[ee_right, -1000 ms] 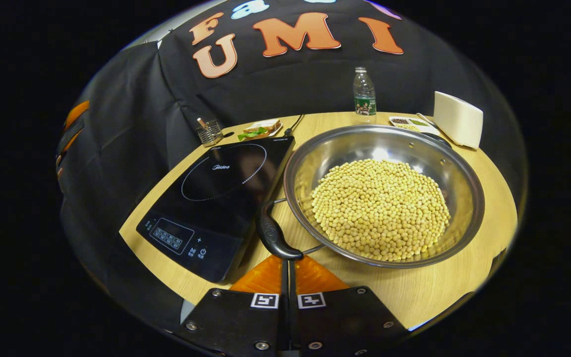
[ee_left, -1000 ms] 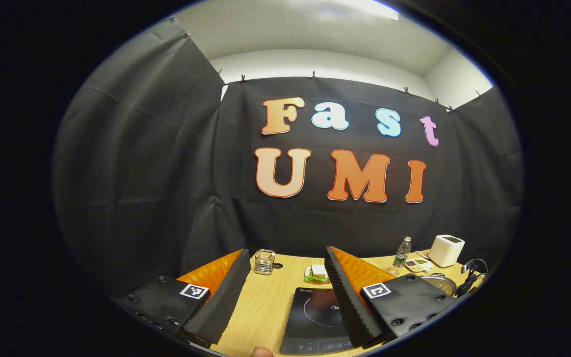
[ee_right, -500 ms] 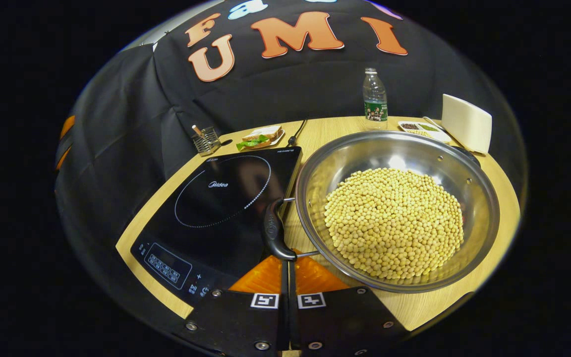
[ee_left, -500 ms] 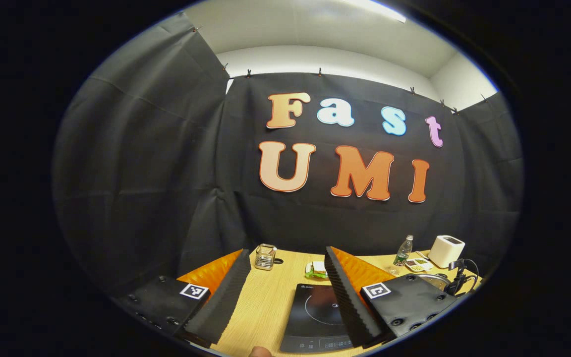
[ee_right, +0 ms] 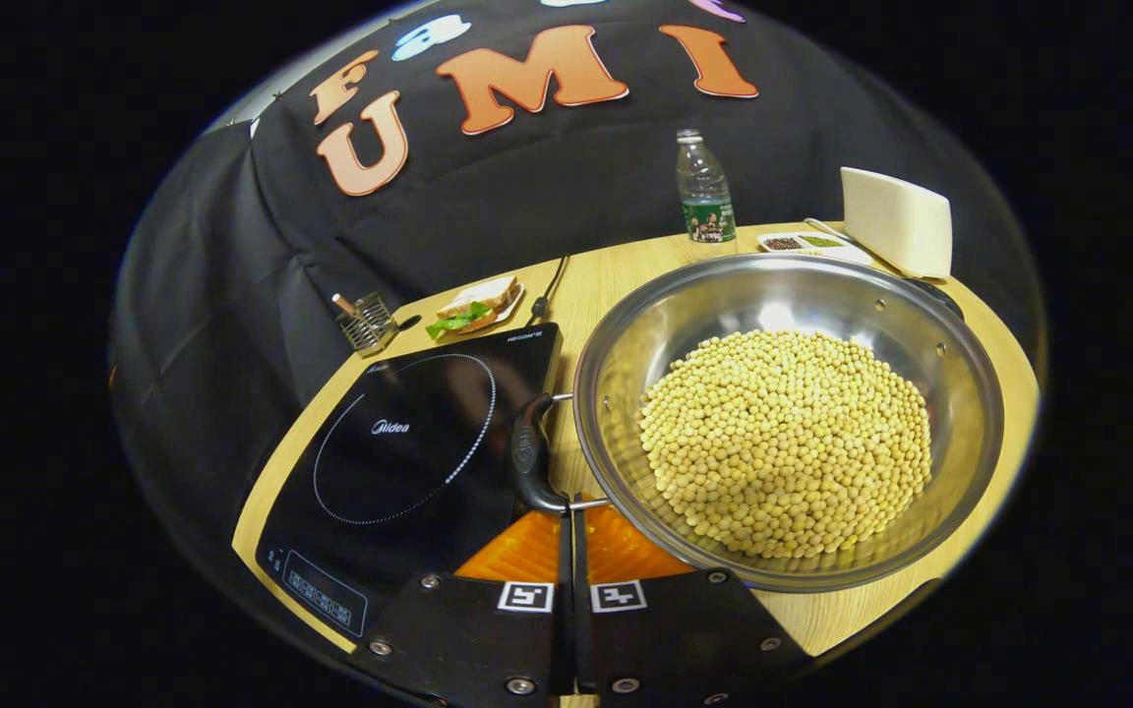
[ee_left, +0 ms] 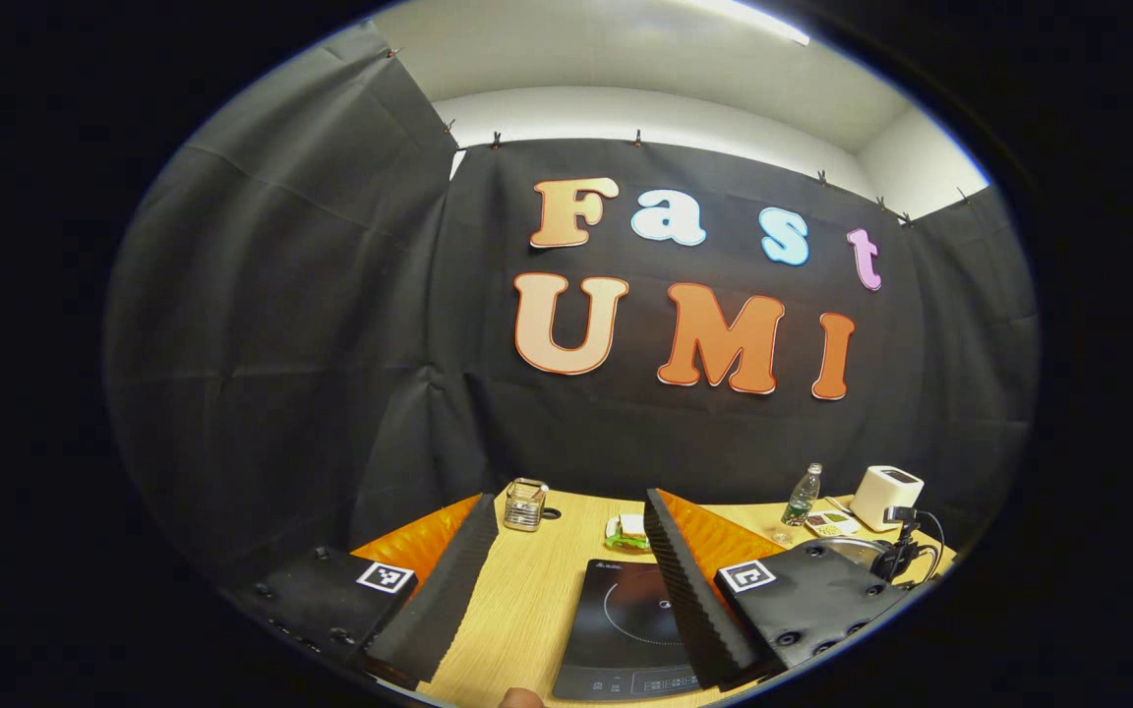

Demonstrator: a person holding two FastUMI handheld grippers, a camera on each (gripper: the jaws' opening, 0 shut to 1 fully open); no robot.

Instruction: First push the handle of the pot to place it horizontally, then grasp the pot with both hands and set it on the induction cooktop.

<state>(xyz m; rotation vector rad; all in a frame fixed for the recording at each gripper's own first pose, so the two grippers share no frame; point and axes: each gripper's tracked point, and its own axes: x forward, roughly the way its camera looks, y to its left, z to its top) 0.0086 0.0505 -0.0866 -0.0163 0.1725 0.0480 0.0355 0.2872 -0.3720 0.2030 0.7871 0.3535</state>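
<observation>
Stage: handle push | your right gripper closed, tips at pot handle | pot on table, 3 o'clock of cooktop | your left gripper wide, empty | left: two-handed lift.

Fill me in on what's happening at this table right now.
A person works two handheld grippers over a wooden table. The right gripper, its fingers closed together, noses up against the black side handle of a steel pot full of soybeans. The pot sits on the table beside the induction cooktop, not on it. The left gripper hangs open above the table's left part, holding nothing.
</observation>
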